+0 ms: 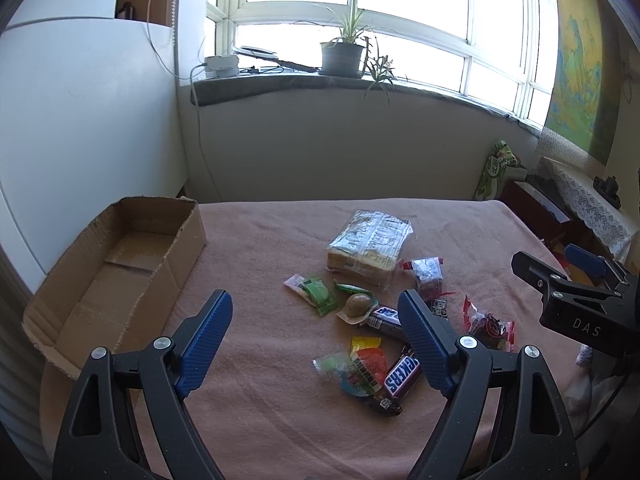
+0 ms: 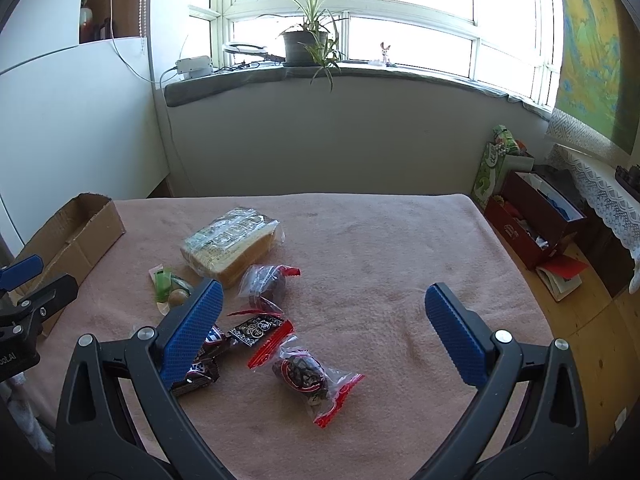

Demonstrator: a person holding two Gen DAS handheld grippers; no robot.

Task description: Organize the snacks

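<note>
Loosely, snacks (image 1: pixel 372 320) lie beneath both open tongs.

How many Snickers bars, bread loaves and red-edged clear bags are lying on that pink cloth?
Snickers bars: 2
Bread loaves: 1
Red-edged clear bags: 2
Total: 5

Table cloth (image 1: pixel 280 420): matt pink terry, soft nap. Cardboard box (image 1: pixel 120 272) at 9 o'clock: raw brown corrugated paper, torn rough edges, matt. Bread pack (image 1: pixel 368 246) at 12: clear glossy plastic film w/ print. Snickers bar (image 1: pixel 402 374): shiny brown wrapper. Red-edged bag (image 2: pixel 308 376): crinkly transparent plastic. Left gripper (image 1: pixel 316 312) & right gripper (image 2: pixel 324 304): matt black plastic frames, metal rivets, ribbed blue rubbery pads (image 1: pixel 206 340).
</note>
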